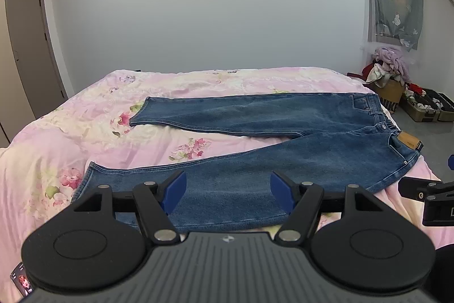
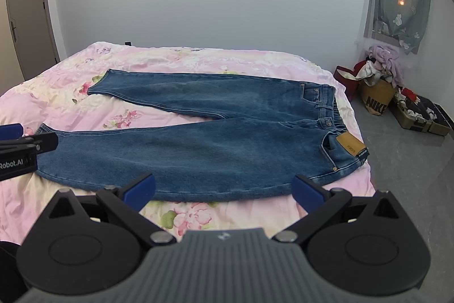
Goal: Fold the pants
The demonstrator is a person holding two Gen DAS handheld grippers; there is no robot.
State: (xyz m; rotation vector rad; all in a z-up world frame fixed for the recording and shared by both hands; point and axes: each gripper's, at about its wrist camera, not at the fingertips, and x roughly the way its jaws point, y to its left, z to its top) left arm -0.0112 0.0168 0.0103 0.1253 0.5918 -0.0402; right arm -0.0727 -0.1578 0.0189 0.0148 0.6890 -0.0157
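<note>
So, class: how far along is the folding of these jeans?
Done: the jeans lie flat on the bed, legs apart. In hand: nothing; left gripper and right gripper are both open, near the closer leg. Left: every fold.

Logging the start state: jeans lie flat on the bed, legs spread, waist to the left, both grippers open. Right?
Not quite. The jeans' waist is to the right, as the right wrist view shows. They do lie flat on the bed, legs spread, left gripper and right gripper open.

"NIKE" on the brown paper bag [image 2: 376, 98]; "Robot.AI" on the left gripper [image 2: 17, 132] body.
</note>
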